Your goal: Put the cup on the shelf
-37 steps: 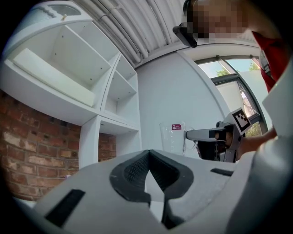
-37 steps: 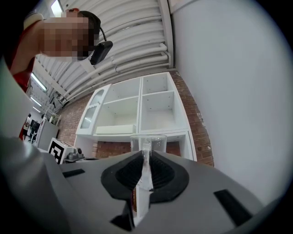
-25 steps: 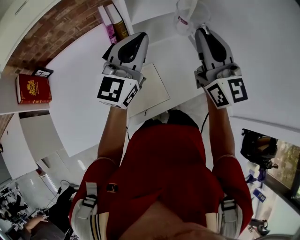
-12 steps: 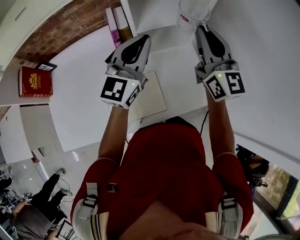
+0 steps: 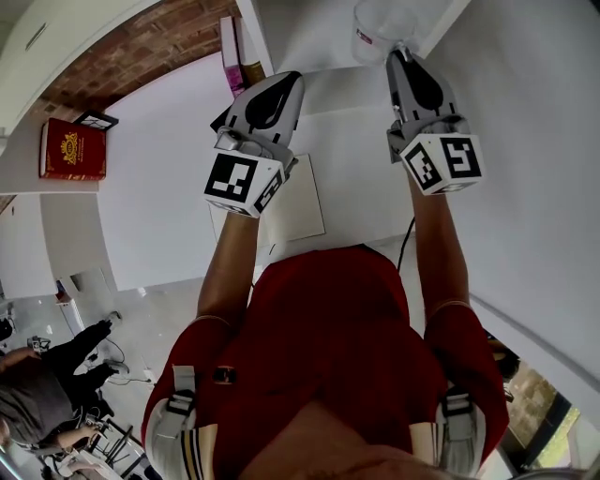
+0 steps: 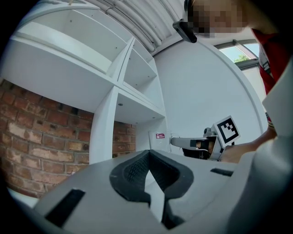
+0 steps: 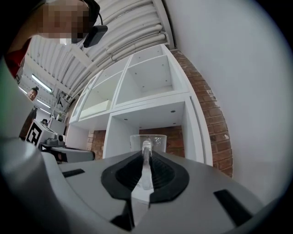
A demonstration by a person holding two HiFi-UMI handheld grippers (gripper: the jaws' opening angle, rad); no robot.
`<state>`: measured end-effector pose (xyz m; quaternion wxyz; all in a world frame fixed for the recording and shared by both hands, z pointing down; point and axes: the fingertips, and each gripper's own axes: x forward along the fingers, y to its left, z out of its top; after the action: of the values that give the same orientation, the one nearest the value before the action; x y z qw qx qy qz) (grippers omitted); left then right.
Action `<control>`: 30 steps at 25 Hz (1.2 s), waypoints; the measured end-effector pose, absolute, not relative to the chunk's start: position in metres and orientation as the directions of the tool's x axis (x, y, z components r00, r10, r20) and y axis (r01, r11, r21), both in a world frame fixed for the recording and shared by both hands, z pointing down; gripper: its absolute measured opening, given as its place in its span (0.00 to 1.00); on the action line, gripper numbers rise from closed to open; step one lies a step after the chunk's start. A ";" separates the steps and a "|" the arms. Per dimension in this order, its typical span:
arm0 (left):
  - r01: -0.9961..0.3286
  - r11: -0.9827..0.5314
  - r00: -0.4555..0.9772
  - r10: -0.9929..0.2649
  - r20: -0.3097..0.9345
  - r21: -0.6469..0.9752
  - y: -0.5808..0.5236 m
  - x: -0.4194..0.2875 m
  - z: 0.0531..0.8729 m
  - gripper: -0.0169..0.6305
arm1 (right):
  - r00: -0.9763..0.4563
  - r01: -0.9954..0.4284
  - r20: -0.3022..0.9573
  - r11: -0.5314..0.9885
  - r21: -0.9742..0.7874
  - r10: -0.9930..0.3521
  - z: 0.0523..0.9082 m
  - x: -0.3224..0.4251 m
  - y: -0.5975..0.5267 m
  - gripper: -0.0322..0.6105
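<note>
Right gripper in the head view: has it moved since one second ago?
Yes. The right gripper, holding the cup, has gone forward toward the shelf, farther from the white pad.

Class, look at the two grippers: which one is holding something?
The right gripper: its jaws are shut on the handle of the clear glass cup. The left gripper's jaws are together with nothing between them.
</note>
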<state>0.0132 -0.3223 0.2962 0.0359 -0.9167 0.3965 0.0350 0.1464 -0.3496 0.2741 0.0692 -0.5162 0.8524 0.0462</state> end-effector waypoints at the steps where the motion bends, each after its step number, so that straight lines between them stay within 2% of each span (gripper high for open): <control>1: -0.735 -0.677 0.677 -0.730 -0.090 -0.038 -0.324 0.013 0.297 0.03 | -0.463 -0.884 -0.163 0.468 0.010 -0.871 0.276 0.146 -0.353 0.09; 30: -0.787 -0.615 0.616 -0.786 -0.048 -0.046 -0.334 -0.004 0.310 0.03 | -0.498 -0.866 -0.089 0.500 0.005 -0.862 0.319 0.132 -0.398 0.09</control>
<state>-0.0042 -0.3343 0.3104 0.0312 -0.8984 0.4379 0.0115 0.1318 -0.3983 0.3189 0.0371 -0.4995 0.8652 0.0244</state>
